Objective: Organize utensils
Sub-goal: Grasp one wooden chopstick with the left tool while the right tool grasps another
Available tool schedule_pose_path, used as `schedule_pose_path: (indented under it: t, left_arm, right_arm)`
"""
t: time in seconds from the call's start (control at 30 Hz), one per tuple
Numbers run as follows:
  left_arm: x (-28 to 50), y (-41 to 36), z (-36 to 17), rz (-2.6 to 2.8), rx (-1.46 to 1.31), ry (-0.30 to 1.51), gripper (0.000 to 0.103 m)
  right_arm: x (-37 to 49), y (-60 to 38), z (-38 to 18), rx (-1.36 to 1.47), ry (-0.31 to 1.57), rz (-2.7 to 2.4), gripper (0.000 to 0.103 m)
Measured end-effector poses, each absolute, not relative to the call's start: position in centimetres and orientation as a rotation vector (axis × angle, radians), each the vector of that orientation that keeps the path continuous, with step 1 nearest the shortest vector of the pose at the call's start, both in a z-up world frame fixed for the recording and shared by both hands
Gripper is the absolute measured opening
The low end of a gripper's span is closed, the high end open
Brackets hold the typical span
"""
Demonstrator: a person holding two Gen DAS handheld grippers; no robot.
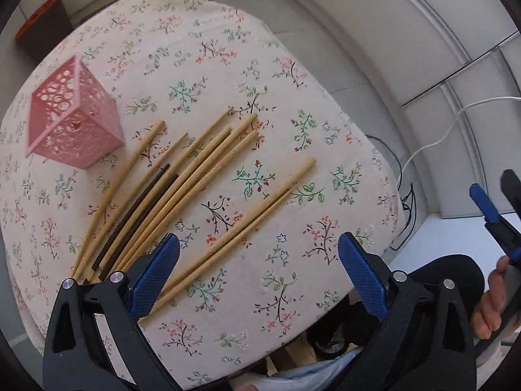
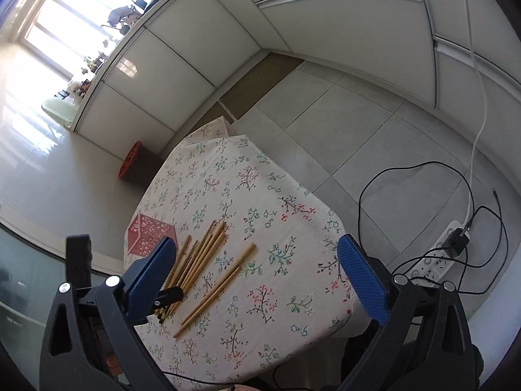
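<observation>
Left gripper [image 1: 259, 273]: held wide, nothing gripped; two pale chopsticks [image 1: 247, 220] seen between its fingers.
Right gripper [image 2: 257, 273]: spread wide, empty.
Chopstick bundle [image 1: 156, 195]: left of the pair.
Pink holder [image 1: 70, 123]: beyond the bundle.
Right view only: power strip [image 2: 439, 254] on floor.

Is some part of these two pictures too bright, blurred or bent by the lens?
Right wrist view: the window at upper left is overexposed, glare washing over the glossy floor; the straight cabinet edges curve. Left wrist view: even, soft light; the pink perforated square holder looks slightly blurred; the flowered tablecloth bulges.
</observation>
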State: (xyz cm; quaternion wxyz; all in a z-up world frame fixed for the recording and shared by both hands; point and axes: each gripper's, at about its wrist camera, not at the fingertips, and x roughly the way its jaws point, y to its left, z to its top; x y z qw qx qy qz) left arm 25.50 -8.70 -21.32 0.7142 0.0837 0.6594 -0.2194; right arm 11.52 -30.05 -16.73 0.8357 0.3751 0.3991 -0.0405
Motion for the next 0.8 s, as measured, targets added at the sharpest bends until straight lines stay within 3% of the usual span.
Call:
schedule_pose_path:
  t: [0.13, 0.23, 0.37, 0.43, 0.5, 0.6, 0.8]
  left_arm:
    - [27.3, -10.6, -24.4, -0.497, 0.198, 1.547, 0.086]
    - [28.2, -12.9, -26.0, -0.493, 0.293, 1.570, 0.076]
    - [28.9, -15.3, -27.4, -0.537, 0.342, 1.594, 0.051]
    - [29.4, -16.1, -27.4, -0.532, 0.381, 1.561, 0.048]
    - [29.8, -16.7, -27.2, -0.535, 0.410, 1.533, 0.036]
    - [30.5, -16.8, -27.1, -0.525, 0.442, 1.509, 0.027]
    - [30.1, -15.2, -26.4, -0.550, 0.448, 1.452, 0.018]
  right_arm:
    - [12.2, -31.3, -18.6, 0.804, 0.879, -0.137, 0.096]
    - [12.6, -32.3, -20.1, 0.884, 0.914, -0.126, 0.096]
    - [12.6, -32.6, -20.6, 0.904, 0.917, -0.145, 0.096]
    - [12.8, -32.3, -20.7, 0.901, 0.927, -0.144, 0.096]
    - [13.0, -32.1, -20.9, 0.893, 0.938, -0.136, 0.096]
    - [13.5, -31.7, -21.0, 0.871, 0.953, -0.134, 0.096]
    - [14.2, -30.9, -21.4, 0.850, 0.989, -0.136, 0.096]
